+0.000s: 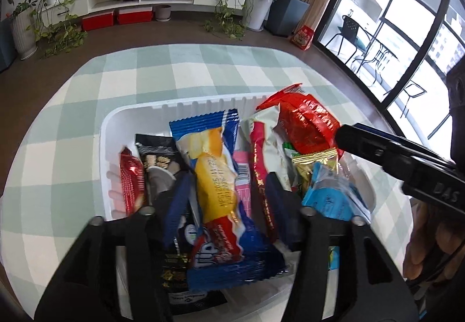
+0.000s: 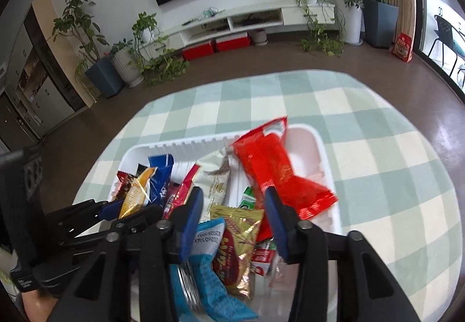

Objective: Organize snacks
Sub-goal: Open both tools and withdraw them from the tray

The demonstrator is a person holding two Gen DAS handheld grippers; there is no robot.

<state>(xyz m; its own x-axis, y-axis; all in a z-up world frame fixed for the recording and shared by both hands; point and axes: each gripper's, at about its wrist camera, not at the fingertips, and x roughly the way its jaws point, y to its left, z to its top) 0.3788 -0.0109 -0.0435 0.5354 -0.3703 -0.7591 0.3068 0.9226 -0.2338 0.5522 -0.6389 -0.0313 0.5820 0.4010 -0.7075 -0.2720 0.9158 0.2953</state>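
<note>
White tray near end hidden behind left tool.

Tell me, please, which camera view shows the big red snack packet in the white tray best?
The right wrist view: the red packet lies there nearly whole, stretched across the white tray beyond the right gripper. In the left wrist view the same packet sits crumpled at the far right, its near end hidden behind the other gripper's finger.
</note>
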